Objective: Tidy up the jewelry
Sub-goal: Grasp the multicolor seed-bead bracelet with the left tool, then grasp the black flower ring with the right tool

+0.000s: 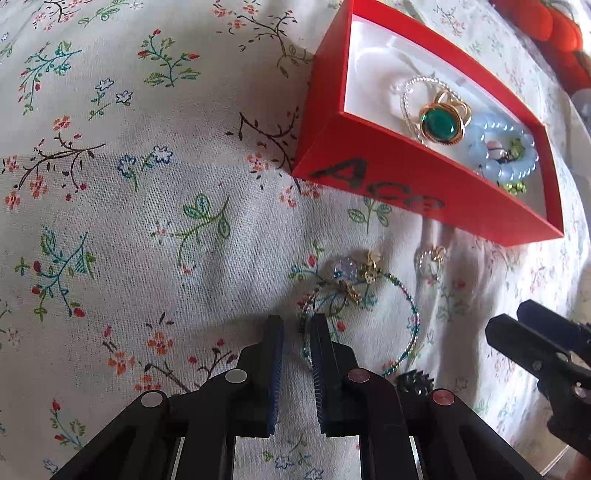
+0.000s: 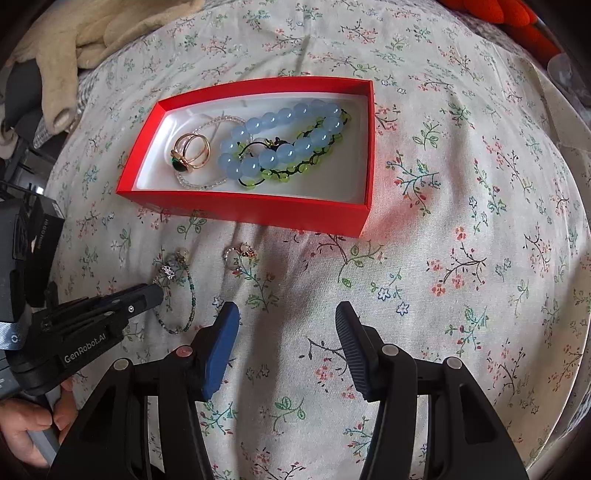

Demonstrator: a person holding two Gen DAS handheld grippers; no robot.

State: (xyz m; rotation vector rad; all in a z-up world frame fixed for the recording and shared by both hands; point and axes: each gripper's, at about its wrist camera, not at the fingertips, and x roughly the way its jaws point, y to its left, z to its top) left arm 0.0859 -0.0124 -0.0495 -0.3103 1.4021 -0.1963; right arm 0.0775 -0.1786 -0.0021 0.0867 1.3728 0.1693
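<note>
Floral cloth (image 2: 461, 206) covers the whole counter, white ground with small sprigs, creased in places. Beige gloves (image 2: 70, 40) lie at the far left edge in the right wrist view; something orange (image 2: 495, 11) sits at the far right corner.

Red box (image 2: 258, 212), open-topped, white lining, black marker lettering on its near wall in the left wrist view. Inside it: a blue bead bracelet (image 2: 280, 147) tangled with a green bead cord (image 2: 295, 171), a gold ring with green stone (image 1: 439, 123), and a clear beaded loop (image 1: 413, 88) under the ring.

Left gripper (image 1: 297, 325) is low over the cloth, jaws narrow with a slim gap showing, nothing clamped between them. Its tips sit at the near-left arc of a thin beaded bracelet (image 1: 369, 321) with gold and lilac charms, which lies flat on the cloth in front of the box; cannot tell whether the tips touch it.

Right gripper (image 2: 286, 314) hangs above bare cloth, jaws wide apart and empty, to the right of the thin bracelet and in front of the box.

Small beaded ring (image 2: 240, 254) with a gold charm lies on the cloth between the thin bracelet and the box, apart from both.
</note>
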